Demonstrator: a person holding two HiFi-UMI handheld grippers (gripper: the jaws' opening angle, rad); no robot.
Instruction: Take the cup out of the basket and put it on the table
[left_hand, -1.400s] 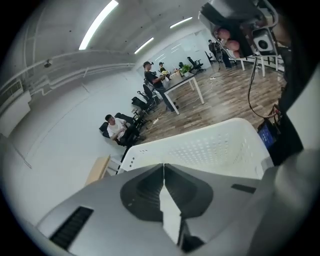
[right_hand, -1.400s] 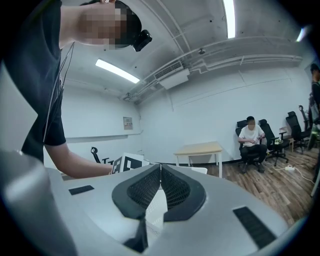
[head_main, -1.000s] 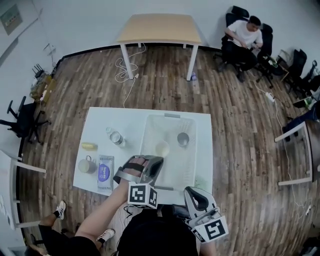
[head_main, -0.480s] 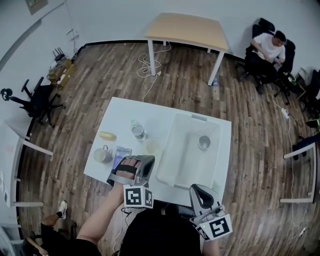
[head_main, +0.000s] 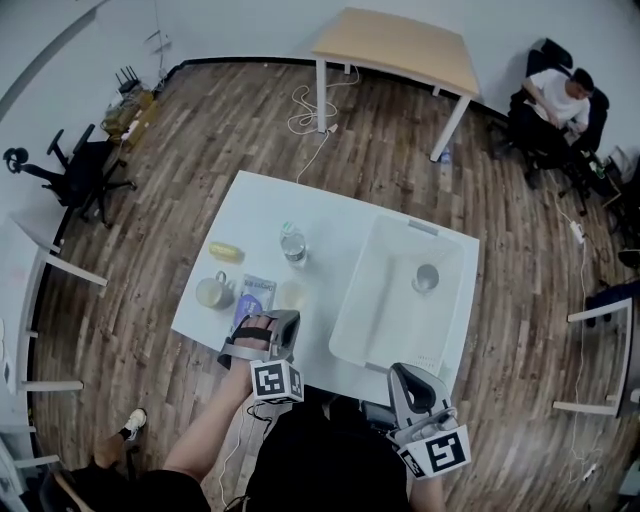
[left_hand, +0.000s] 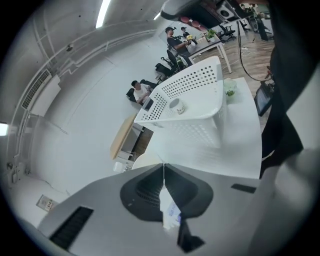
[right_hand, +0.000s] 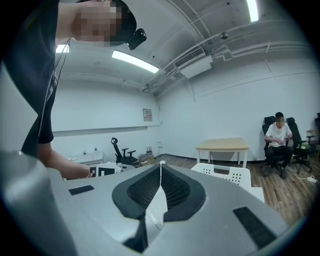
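Metal cup (head_main: 426, 278) is seen upright inside basket (head_main: 385, 320), toward its far end, at right side of bench (head_main: 270, 210). Left tongs (left_hand: 163, 166) and right tongs (right_hand: 161, 165) are both pressed together, nothing held. Cup lies ahead of right tongs, which are nearer. Pale cup (head_main: 290, 293), perhaps, stands just beyond left tongs.

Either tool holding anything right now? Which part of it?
The left tool is pinched shut on the pale cup, apparently by its near rim, though the exact contact is hard to see. The right tool is shut and empty.
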